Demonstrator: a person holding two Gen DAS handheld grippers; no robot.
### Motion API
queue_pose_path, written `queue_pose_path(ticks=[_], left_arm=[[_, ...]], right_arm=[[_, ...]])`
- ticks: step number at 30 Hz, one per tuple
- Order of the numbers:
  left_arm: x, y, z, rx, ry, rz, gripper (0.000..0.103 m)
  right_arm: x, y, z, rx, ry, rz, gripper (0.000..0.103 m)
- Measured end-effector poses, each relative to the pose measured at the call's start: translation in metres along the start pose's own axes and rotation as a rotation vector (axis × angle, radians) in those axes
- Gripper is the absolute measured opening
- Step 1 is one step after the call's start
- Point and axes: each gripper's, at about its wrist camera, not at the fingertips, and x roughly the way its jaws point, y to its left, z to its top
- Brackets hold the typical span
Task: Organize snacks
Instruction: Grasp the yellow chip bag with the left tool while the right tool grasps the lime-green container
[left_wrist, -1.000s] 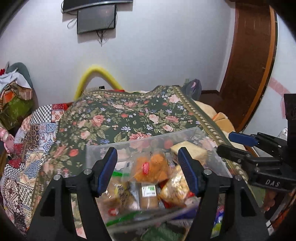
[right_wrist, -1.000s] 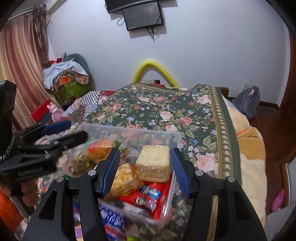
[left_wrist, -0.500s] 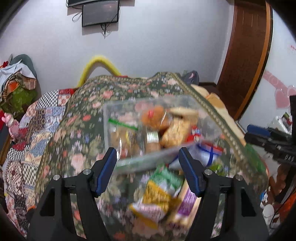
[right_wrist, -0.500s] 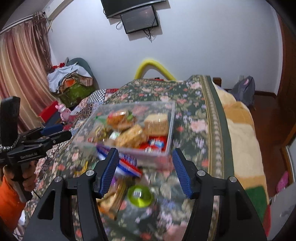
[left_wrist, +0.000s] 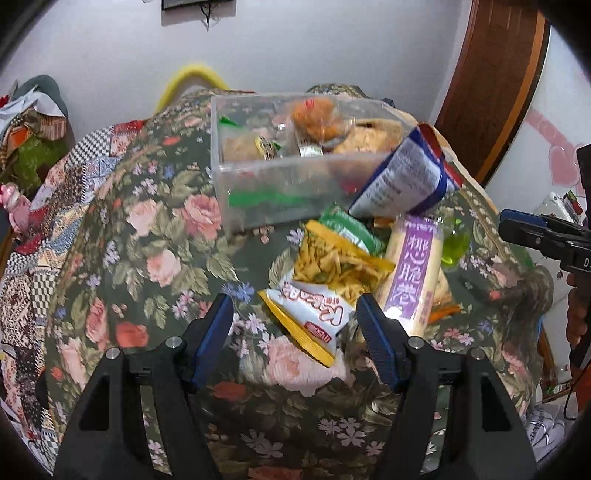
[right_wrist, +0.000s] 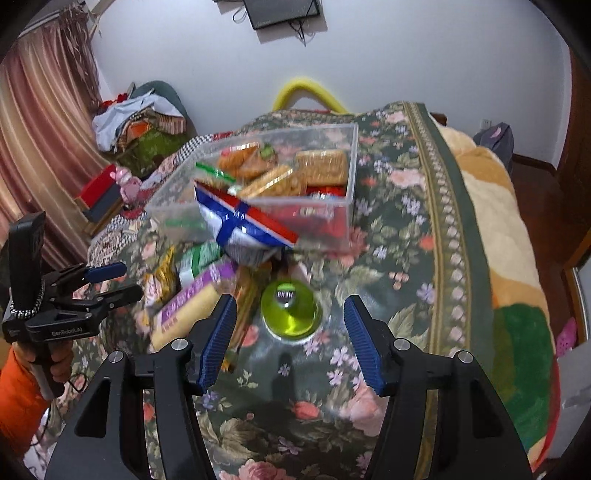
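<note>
A clear plastic box (left_wrist: 280, 177) of snacks sits far on the flowered bedspread (left_wrist: 155, 236), holding an orange bag, biscuits and green-striped packs; a blue, white and red bag (left_wrist: 406, 177) leans against its near right corner; nearer lies a loose heap: a yellow pack of sticks (left_wrist: 336, 266), a white pack with a yellow edge (left_wrist: 314, 314), a green pack (left_wrist: 351, 230), a long purple-labelled roll (left_wrist: 410, 277) and a green jelly cup (left_wrist: 456, 245); the left gripper (left_wrist: 295, 325) hovers over the white pack, jaws half apart and touching nothing, the pack's near end lying between the blue fingers; the right gripper (right_wrist: 290, 325) hangs above the jelly cup (right_wrist: 291, 314), jaws moderately open and empty; only the right wrist view shows the cup's round lid face-on, the red packs low in the box (right_wrist: 332, 173), the curtain (right_wrist: 40, 147), and the other tool held at the left edge by a hand (right_wrist: 59, 363) with an orange sleeve; only the left wrist view shows the white pack's print and the brown door (left_wrist: 491, 85); a second ago both cameras looked straight into the box, with the heap barely visible beneath; now the box lies farther off and the loose snacks fill the near ground.
</note>
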Motion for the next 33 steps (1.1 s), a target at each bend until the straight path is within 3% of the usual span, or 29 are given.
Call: queue_pose_path(ticks=[12,17,21,25,33], left_arm=[[0.044,0.000,0.007,-0.031,0.072,-0.029,0.069],[0.046,0.003,0.004,-0.045,0.033,-0.034,0.069],[0.043,0.001,0.001,-0.028,0.005,-0.034,0.060],[0.038,-0.002,0.001,-0.027,-0.022,-0.035,0.054],[0.015,-0.002,-0.002,-0.042,-0.064,-0.035,0.051]], right_arm=[[0.029,0.001,-0.011,0.020,0.067,0.020,0.057],[0.036,0.004,-0.007,0.022,0.067,0.027,0.057],[0.044,0.007,-0.003,0.013,0.069,0.028,0.056],[0.052,0.008,-0.003,0.012,0.079,0.010,0.045],[0.043,0.008,-0.009,0.021,0.064,0.012,0.044]])
